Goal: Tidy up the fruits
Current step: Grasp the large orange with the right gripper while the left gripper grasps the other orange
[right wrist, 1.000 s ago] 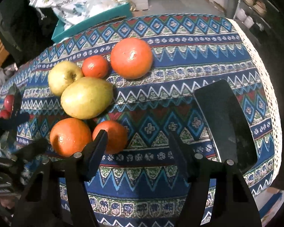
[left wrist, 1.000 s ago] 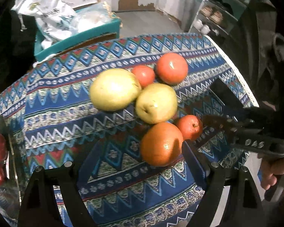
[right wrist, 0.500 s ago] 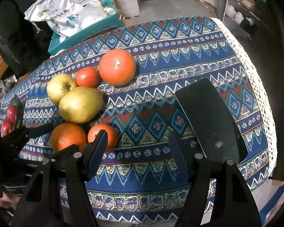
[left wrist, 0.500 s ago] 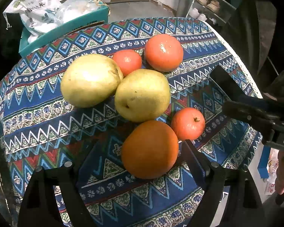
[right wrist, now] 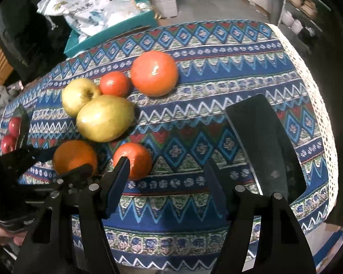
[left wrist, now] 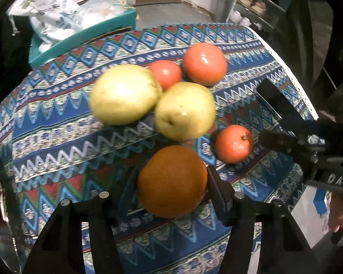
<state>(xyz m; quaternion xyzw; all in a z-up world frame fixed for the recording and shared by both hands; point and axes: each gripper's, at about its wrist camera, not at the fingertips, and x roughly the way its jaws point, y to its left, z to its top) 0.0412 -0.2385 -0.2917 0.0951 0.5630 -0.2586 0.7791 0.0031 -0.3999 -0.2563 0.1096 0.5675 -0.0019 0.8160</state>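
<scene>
Left gripper [left wrist: 171, 182] jaws closing around the orange [left wrist: 171, 181]; right gripper [left wrist: 327, 171], jaws apart, reads "DAS".

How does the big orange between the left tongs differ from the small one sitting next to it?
The big orange is much larger and duller, brownish orange; the small orange is brighter and redder. The left tongs are closing around the big one, while the small one lies free on the tablecloth. Both are round citrus fruits.
</scene>
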